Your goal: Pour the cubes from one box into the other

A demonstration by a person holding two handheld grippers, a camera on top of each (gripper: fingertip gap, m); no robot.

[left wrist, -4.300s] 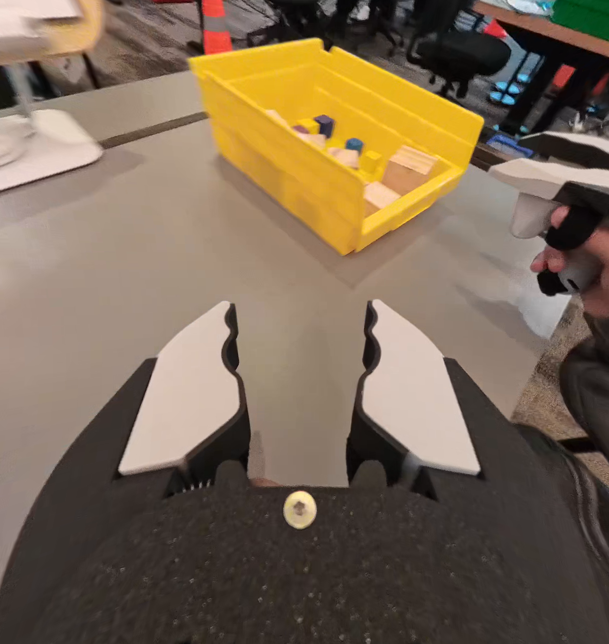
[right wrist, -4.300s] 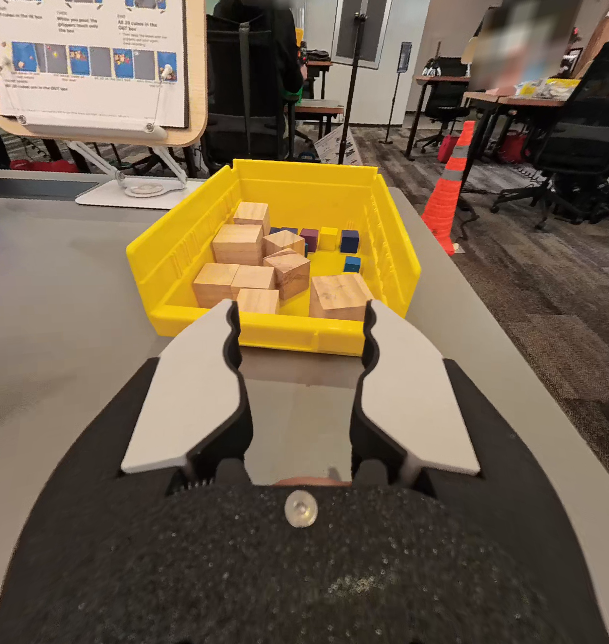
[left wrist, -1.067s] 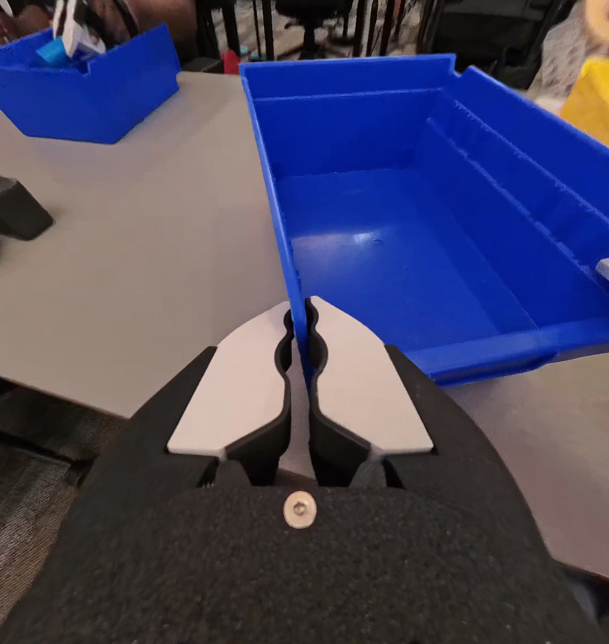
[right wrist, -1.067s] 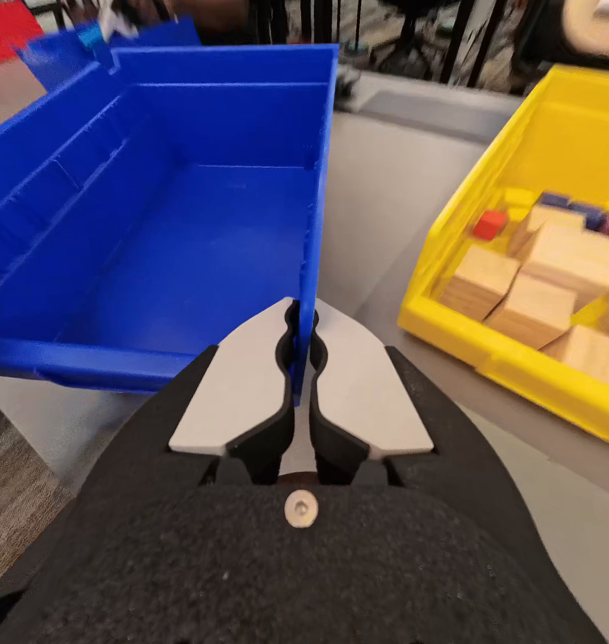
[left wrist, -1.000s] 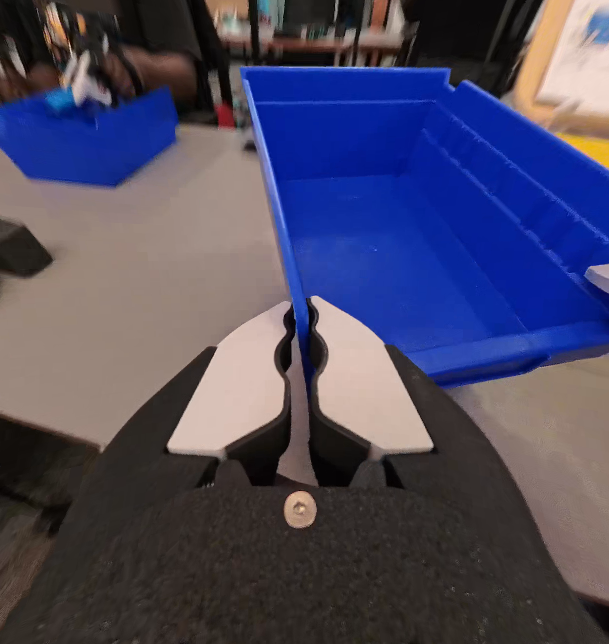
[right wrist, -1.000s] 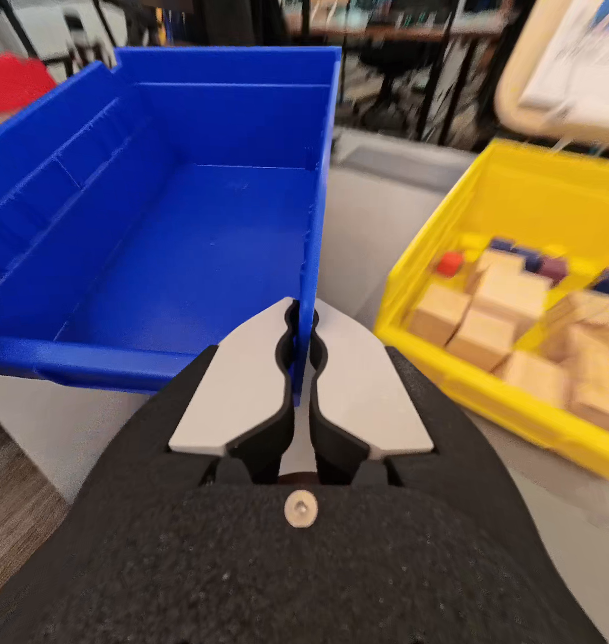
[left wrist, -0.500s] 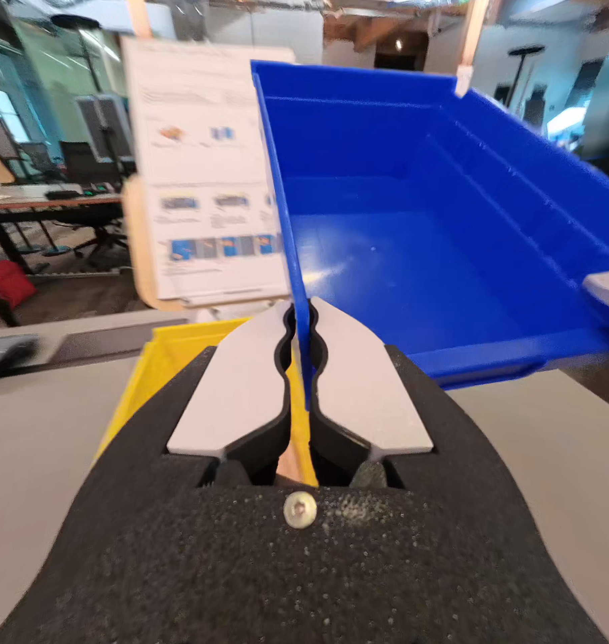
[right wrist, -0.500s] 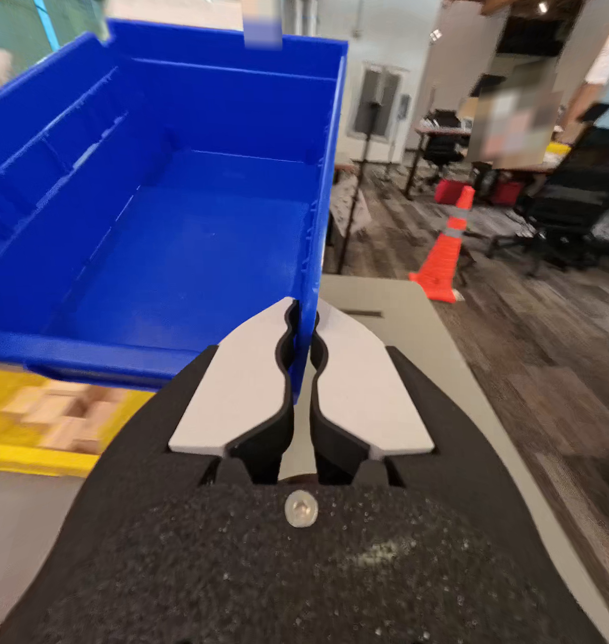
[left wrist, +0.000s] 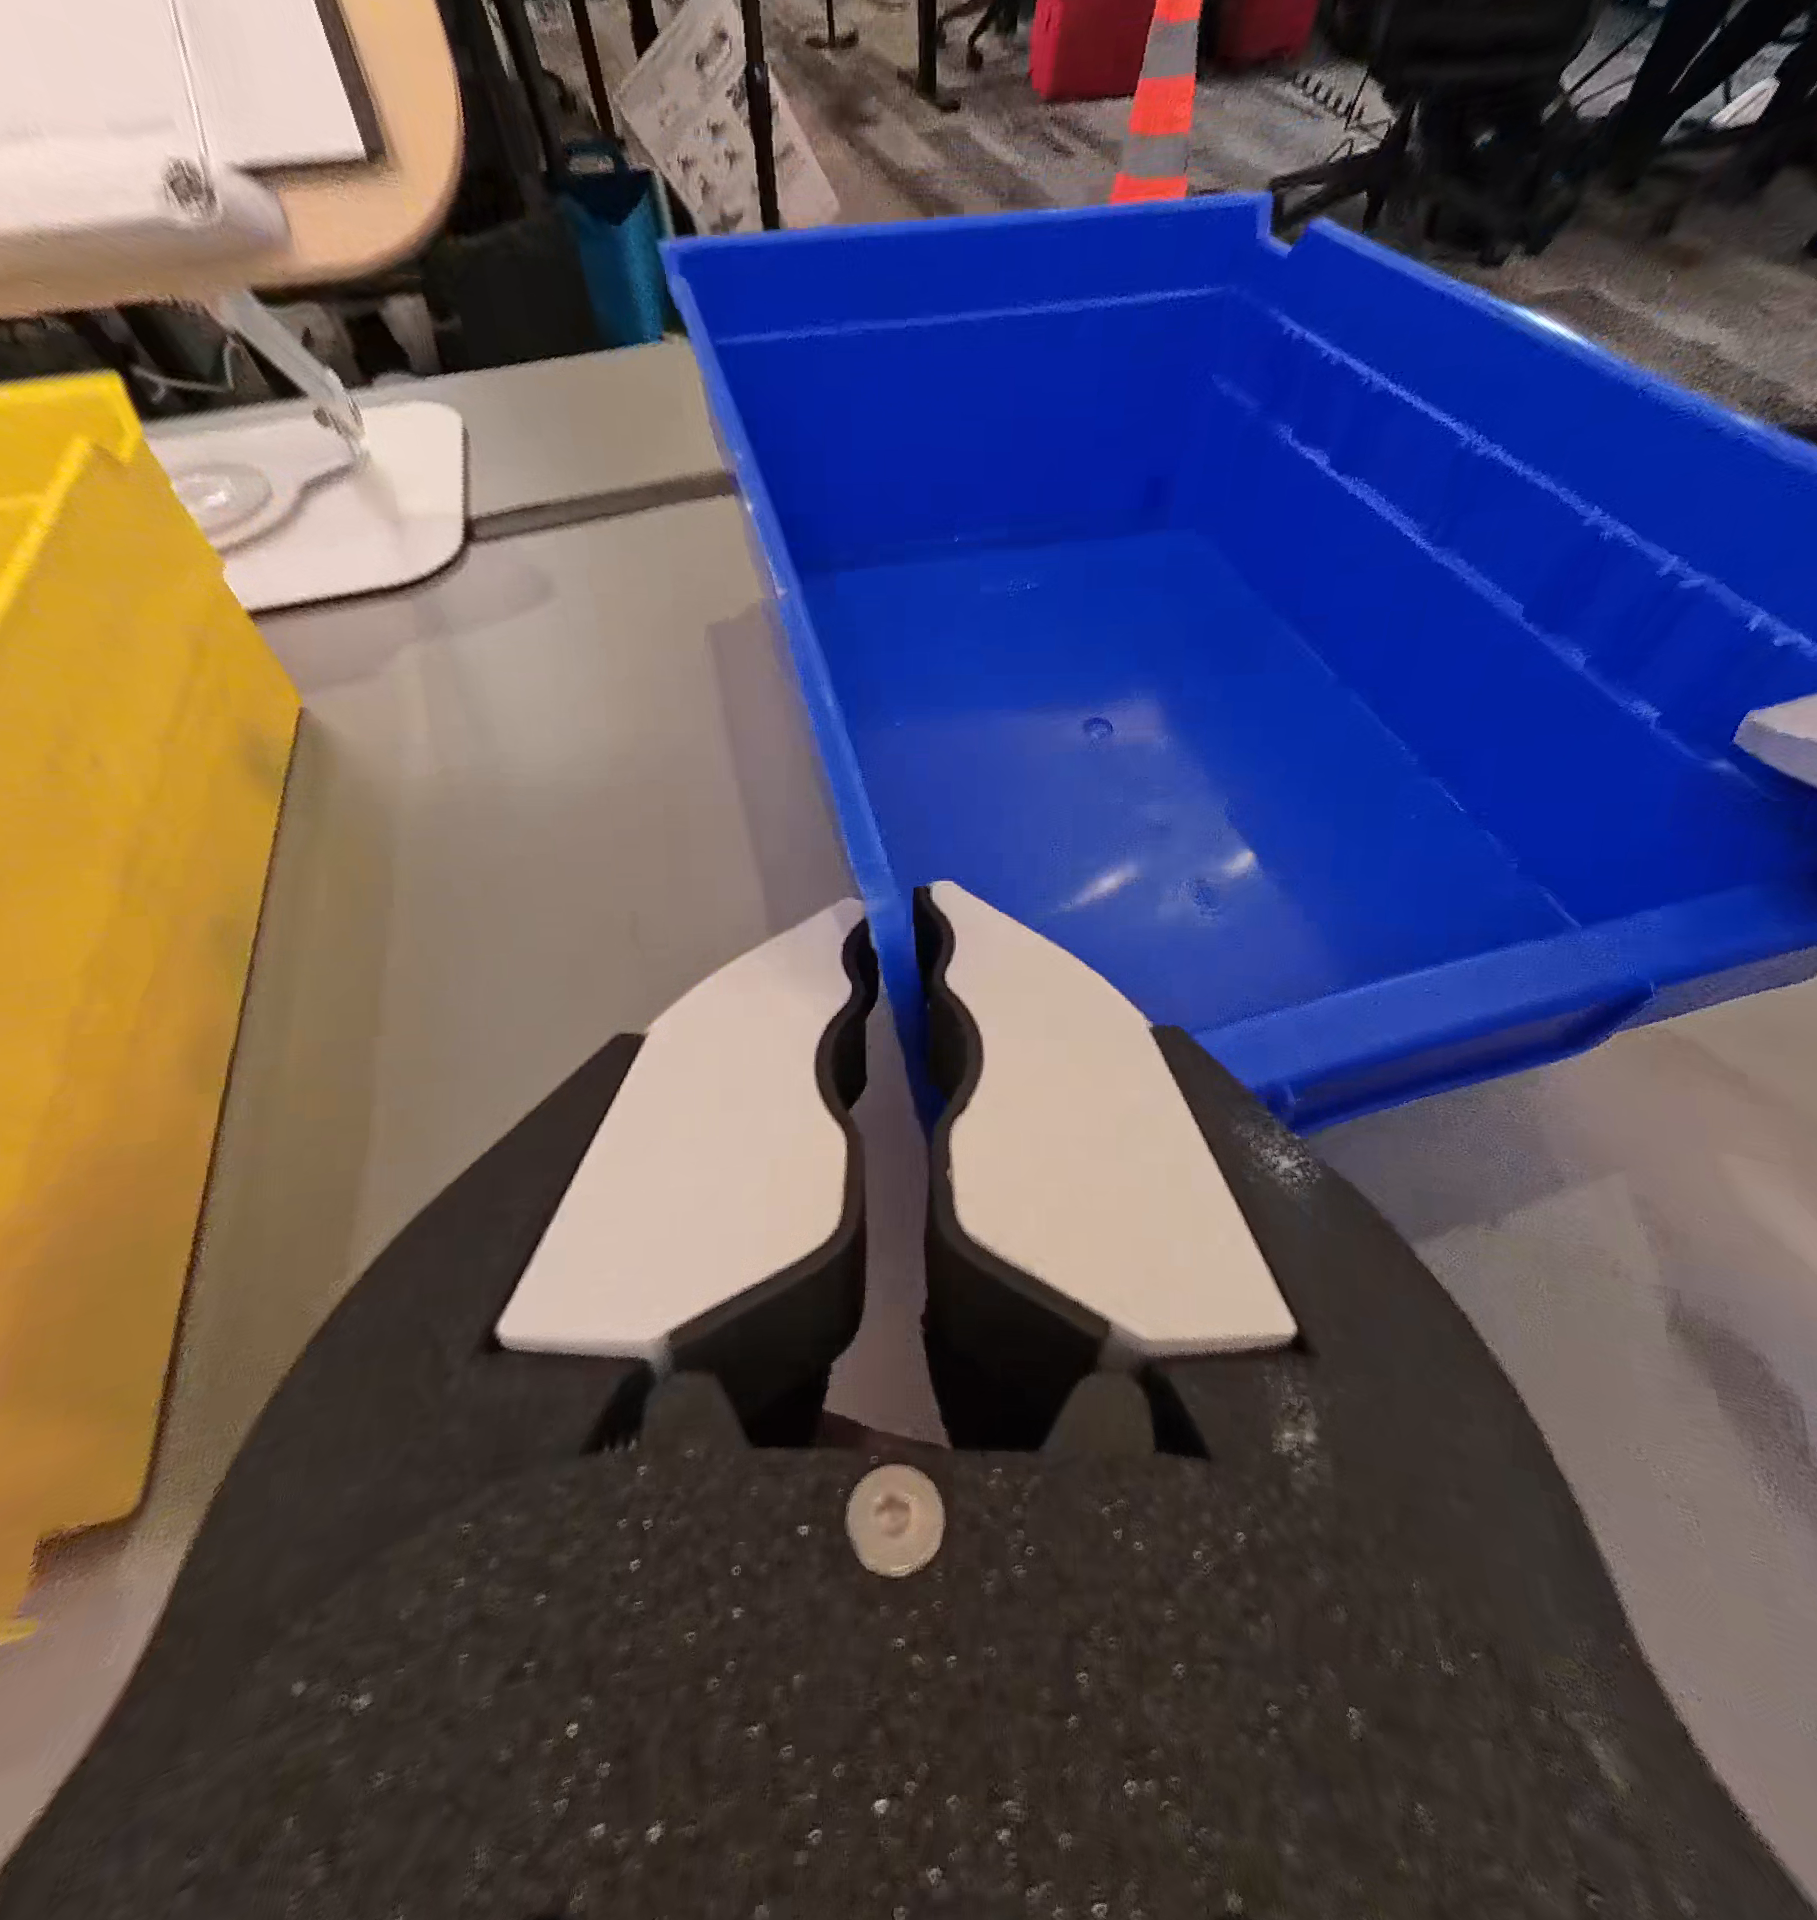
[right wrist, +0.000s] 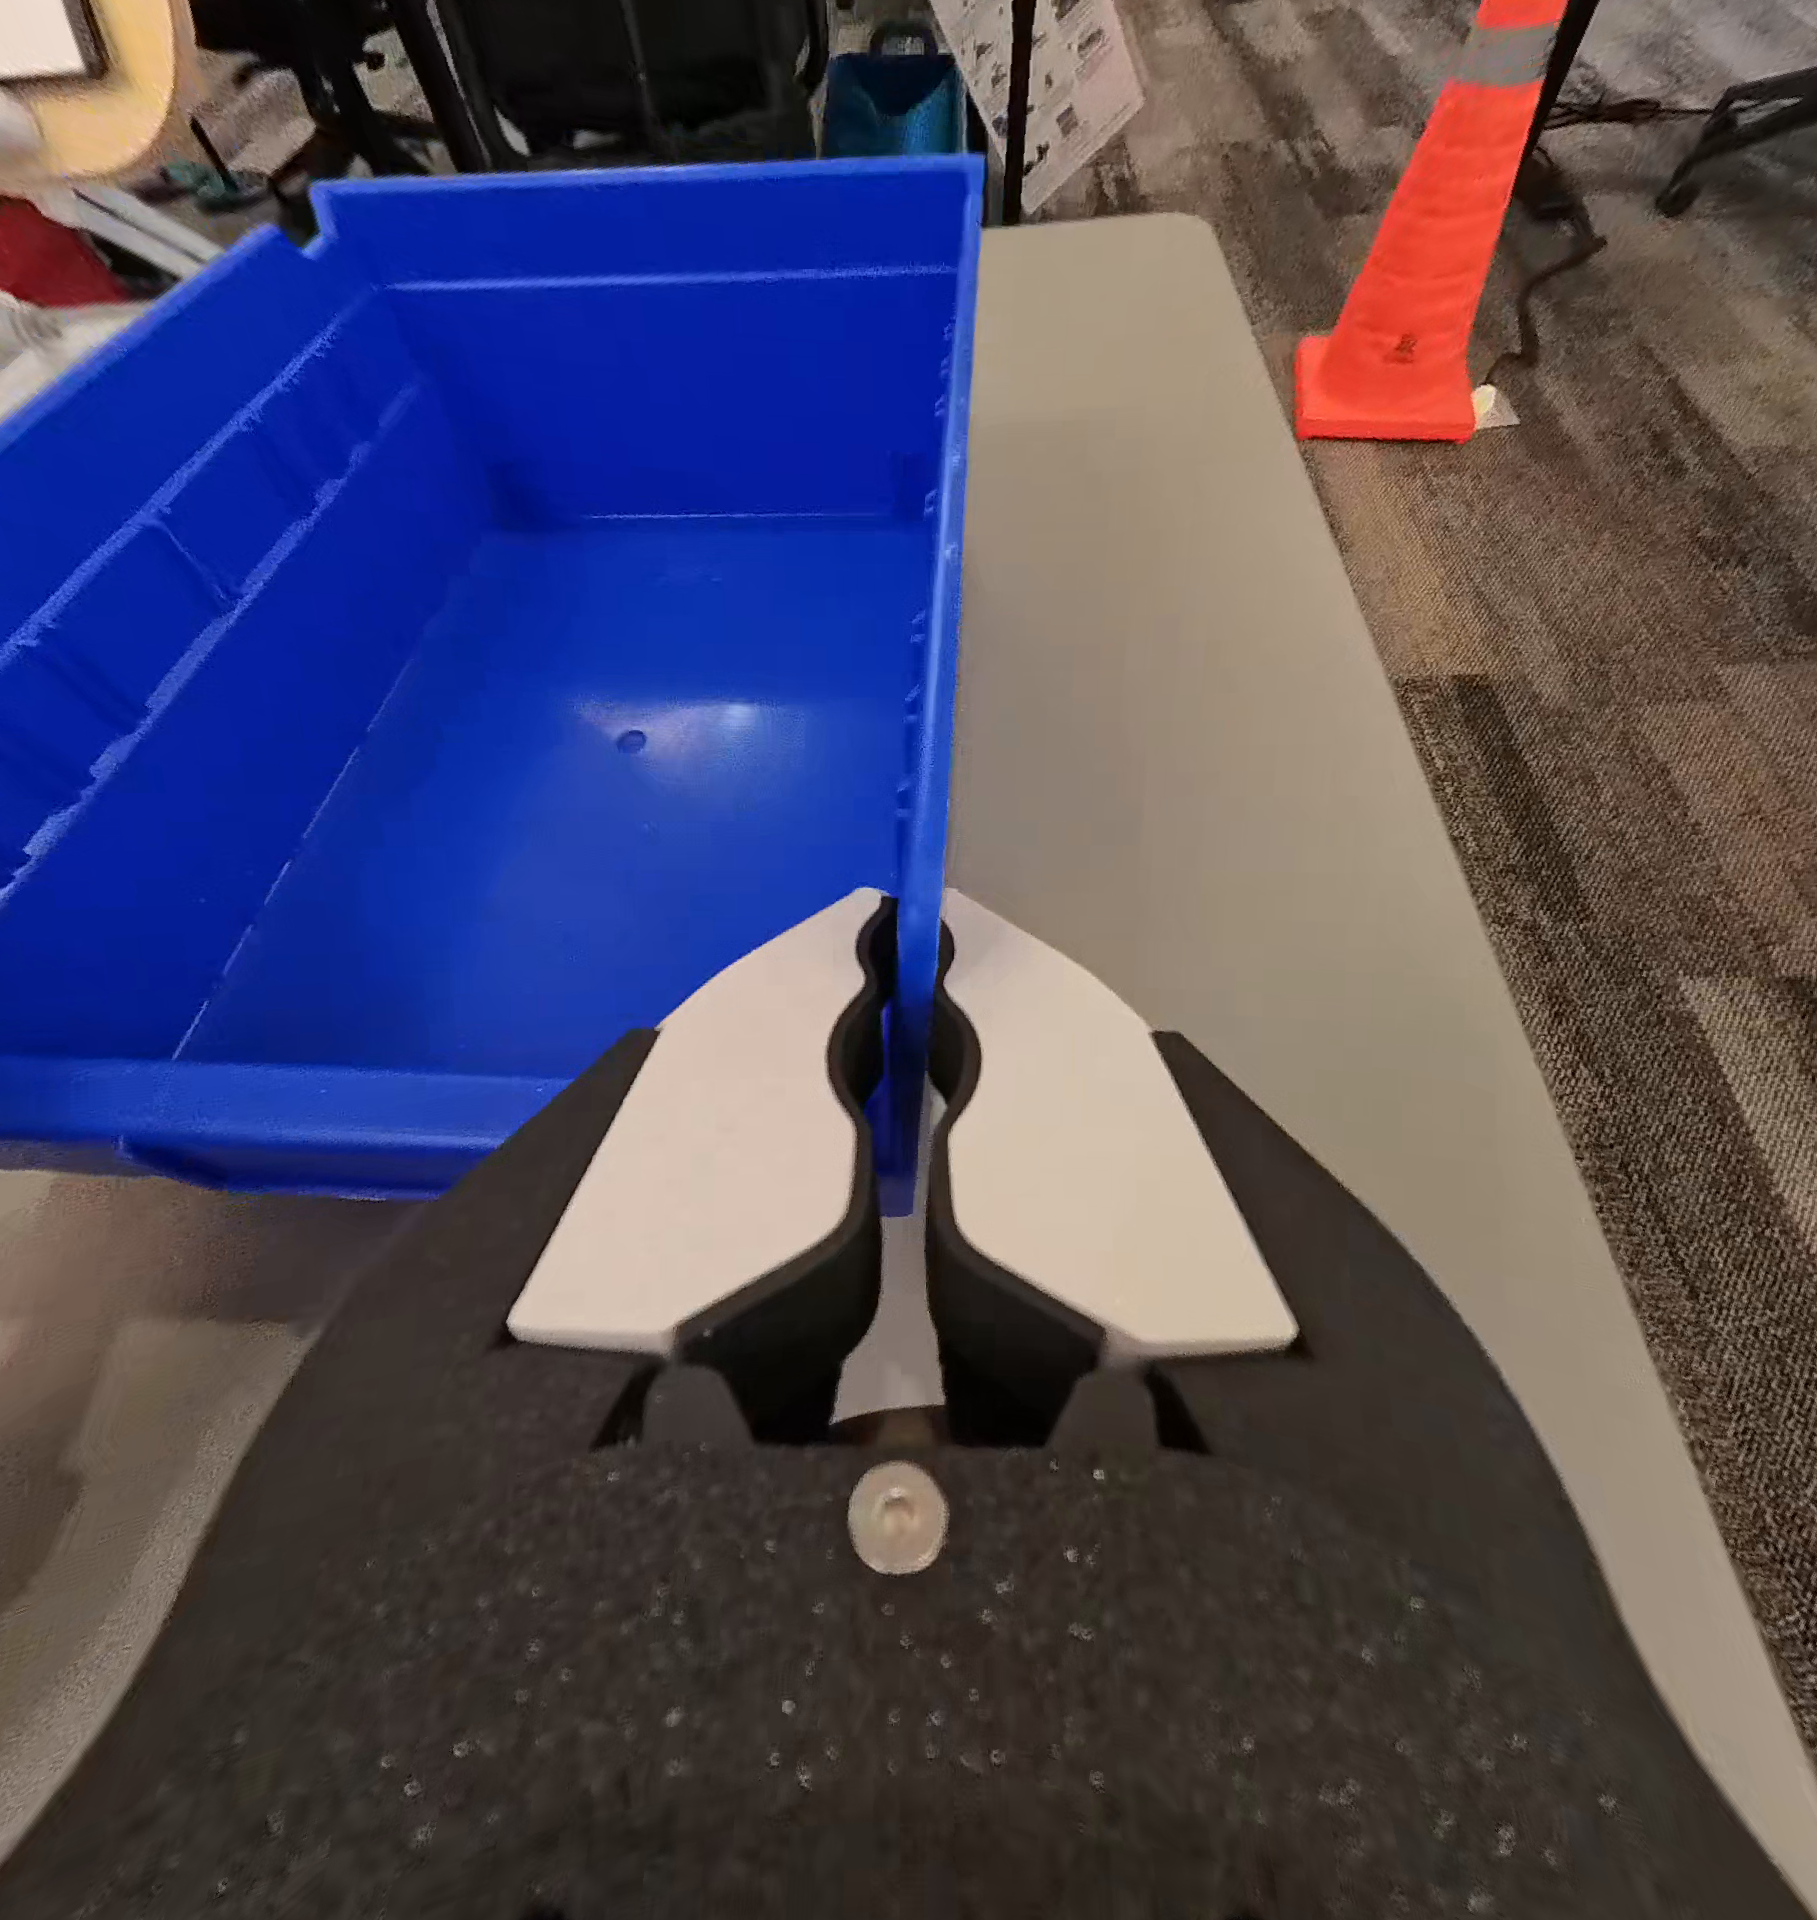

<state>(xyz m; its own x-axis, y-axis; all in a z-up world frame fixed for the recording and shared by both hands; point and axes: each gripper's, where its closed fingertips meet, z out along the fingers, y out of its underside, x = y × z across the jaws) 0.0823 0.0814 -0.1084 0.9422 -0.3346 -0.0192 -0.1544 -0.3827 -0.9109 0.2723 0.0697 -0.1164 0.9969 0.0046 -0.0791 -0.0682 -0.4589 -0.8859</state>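
Note:
An empty blue box [left wrist: 987, 416] sits level at the tabletop, to the right of the yellow box [left wrist: 104, 831]. I cannot tell if it rests on the table. My left gripper [left wrist: 888, 920] is shut on the near end of its left wall. My right gripper [right wrist: 909, 904] is shut on the near end of its right wall [right wrist: 935, 623]. One right finger [left wrist: 1808, 743] shows at the edge of the left wrist view. The blue box fills the left of the right wrist view [right wrist: 623, 343]. Only the yellow box's outer side shows, so its cubes are hidden.
A white stand base [left wrist: 364, 520] with a board on it stands behind the yellow box. The grey table [right wrist: 1143, 727] ends close to the right of the blue box, with carpet beyond. An orange cone [right wrist: 1423, 239] stands on the floor at the far right.
Both grippers, still shut on the blue box, have brought it from high above the yellow box down to the tabletop on the yellow box's right.

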